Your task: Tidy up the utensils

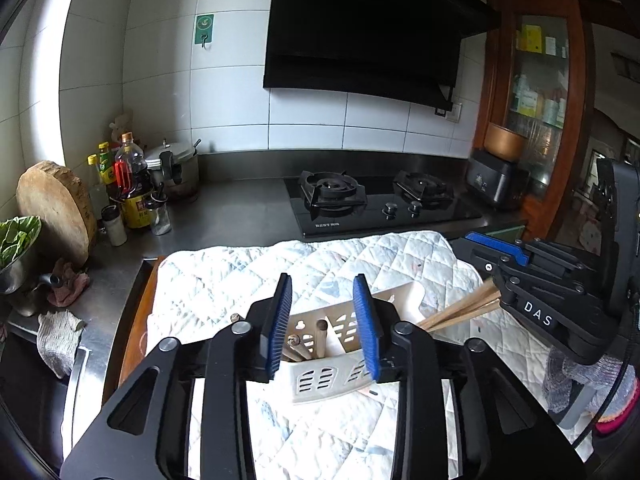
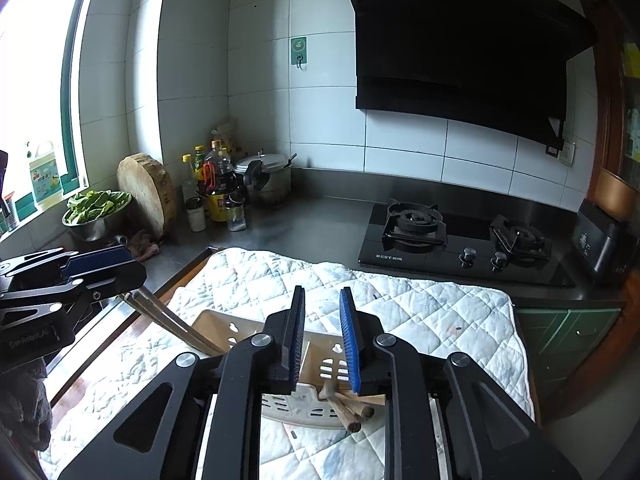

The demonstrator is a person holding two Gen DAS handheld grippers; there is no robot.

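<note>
Chopsticks (image 1: 460, 312) slanted out of the slotted white utensil holder (image 1: 320, 384), which sat on a quilted cloth (image 1: 224, 276) on the counter (image 1: 240, 208), near the gas stove (image 1: 380, 204). Their far ends were hidden under the other gripper in each view. Thicker wooden handles (image 2: 348, 408) stuck out at the holder's near end. The left gripper (image 1: 322, 328) and right gripper (image 2: 322, 336) hovered over the holder, fingers parted and grasping nothing.

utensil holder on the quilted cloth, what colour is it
The utensil holder is cream white plastic with slotted vent holes, clearest in the left wrist view.
</note>
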